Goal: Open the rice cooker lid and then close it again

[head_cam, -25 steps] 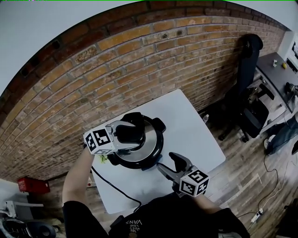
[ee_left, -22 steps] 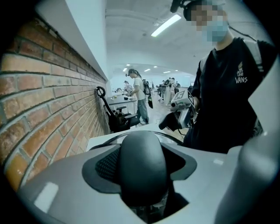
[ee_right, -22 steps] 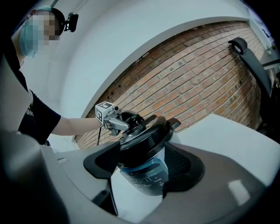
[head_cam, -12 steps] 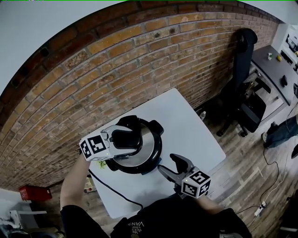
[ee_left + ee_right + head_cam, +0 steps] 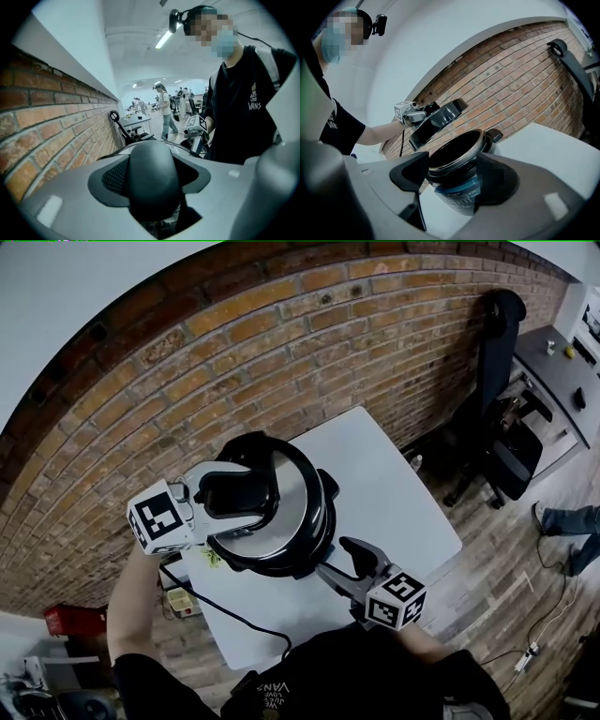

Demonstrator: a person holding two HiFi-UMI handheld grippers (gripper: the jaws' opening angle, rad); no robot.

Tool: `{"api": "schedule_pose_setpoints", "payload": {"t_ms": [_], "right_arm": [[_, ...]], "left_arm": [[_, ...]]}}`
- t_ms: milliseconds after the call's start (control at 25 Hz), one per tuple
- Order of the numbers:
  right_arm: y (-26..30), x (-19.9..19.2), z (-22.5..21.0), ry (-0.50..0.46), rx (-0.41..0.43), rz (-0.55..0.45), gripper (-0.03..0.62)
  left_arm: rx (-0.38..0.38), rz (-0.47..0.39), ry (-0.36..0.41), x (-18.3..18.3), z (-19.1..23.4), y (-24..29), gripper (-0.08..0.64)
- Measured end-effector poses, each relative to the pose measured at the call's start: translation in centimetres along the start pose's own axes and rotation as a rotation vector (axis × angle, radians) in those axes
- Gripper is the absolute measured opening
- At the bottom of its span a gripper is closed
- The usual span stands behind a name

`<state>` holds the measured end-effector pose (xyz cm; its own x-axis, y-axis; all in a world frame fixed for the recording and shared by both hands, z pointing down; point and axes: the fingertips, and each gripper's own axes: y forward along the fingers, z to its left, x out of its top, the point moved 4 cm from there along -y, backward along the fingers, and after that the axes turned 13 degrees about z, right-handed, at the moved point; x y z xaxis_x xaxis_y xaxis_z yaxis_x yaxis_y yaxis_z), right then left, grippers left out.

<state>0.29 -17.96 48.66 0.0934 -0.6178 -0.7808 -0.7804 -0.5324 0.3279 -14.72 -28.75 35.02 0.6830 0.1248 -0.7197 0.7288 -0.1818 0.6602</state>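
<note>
Beside the rice cooker (image 5: 457, 192), right gripper (image 5: 336, 559) jaws gape, perhaps untouching; left gripper (image 5: 251, 495) pinches the lid (image 5: 295, 488).

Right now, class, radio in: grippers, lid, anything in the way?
Left gripper shut on lid handle. Lid tilted above cooker. Right gripper open beside cooker. Nothing blocking.

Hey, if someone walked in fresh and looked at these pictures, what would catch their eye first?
First, the shiny lid, held tilted above the open rice cooker on the white table, with the left gripper clamped on its black handle. Next come the right gripper, jaws apart at the cooker's front, and the brick wall behind.
</note>
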Motion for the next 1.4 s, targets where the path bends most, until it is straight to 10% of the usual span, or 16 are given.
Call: {"api": "schedule_pose_setpoints", "payload": {"t_ms": [600, 1160, 1400], "right_arm": [[-1.0, -3.2, 5.3, -0.009, 0.022, 0.005, 0.307], [-0.8, -7.6, 11.0, -0.023, 0.055, 0.048, 0.307], [-0.6, -9.2, 12.3, -0.013, 0.058, 0.069, 0.307]], "left_arm": [[0.345, -0.194, -0.557, -9.9, -7.2, -9.0, 0.278], [0.636, -0.578, -1.106, -20.9, -18.8, -11.2, 0.278], [0.663, -0.602, -1.145, -22.2, -23.1, -10.2, 0.278]]}}
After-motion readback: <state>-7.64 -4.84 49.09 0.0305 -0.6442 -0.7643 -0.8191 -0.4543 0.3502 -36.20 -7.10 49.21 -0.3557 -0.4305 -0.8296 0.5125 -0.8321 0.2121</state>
